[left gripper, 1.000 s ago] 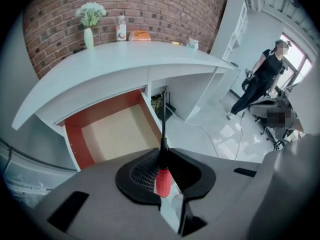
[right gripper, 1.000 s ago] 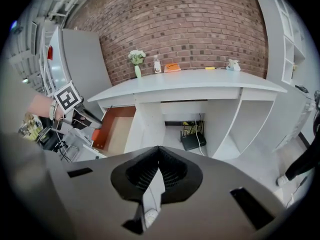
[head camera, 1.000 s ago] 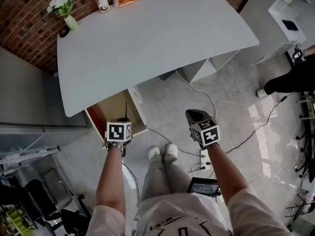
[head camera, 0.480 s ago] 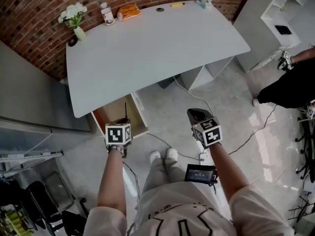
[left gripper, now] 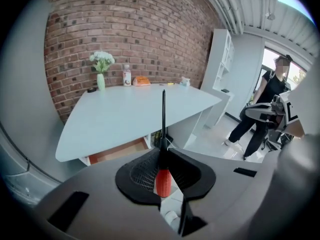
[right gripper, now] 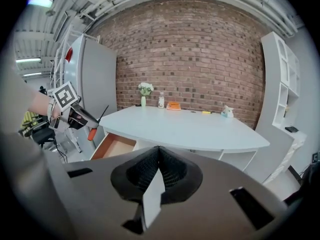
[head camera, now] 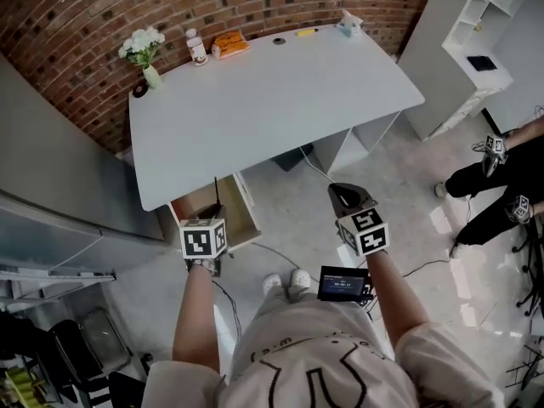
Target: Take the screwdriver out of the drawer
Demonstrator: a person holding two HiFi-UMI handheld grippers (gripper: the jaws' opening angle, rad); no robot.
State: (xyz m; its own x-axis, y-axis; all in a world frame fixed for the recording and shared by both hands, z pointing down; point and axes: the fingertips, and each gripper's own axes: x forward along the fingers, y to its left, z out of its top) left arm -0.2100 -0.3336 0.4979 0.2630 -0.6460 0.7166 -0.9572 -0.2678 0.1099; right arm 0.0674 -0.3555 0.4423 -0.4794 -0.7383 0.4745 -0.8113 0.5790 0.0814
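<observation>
A screwdriver (left gripper: 163,116) with a red handle and a thin black shaft sticks up from my left gripper (left gripper: 163,151), which is shut on it at the neck of the handle. In the head view the left gripper (head camera: 212,214) hangs over the open wooden drawer (head camera: 197,204) under the desk, and the screwdriver's shaft (head camera: 215,190) points at the desk's edge. The right gripper view shows the screwdriver (right gripper: 94,127) well above the drawer (right gripper: 114,146). My right gripper (right gripper: 159,151) is shut with nothing in it, off to the right (head camera: 348,199) over the floor.
The white desk (head camera: 272,92) carries a vase of flowers (head camera: 144,53), a bottle (head camera: 197,48) and an orange packet (head camera: 229,42) along the brick wall. Cables run over the floor (head camera: 310,155). A white shelf (head camera: 476,49) and another person (head camera: 501,177) are at the right.
Both grippers have risen, the left one still holding the screwdriver. The desk and drawer now look smaller and farther below. The other person at the right has shifted.
</observation>
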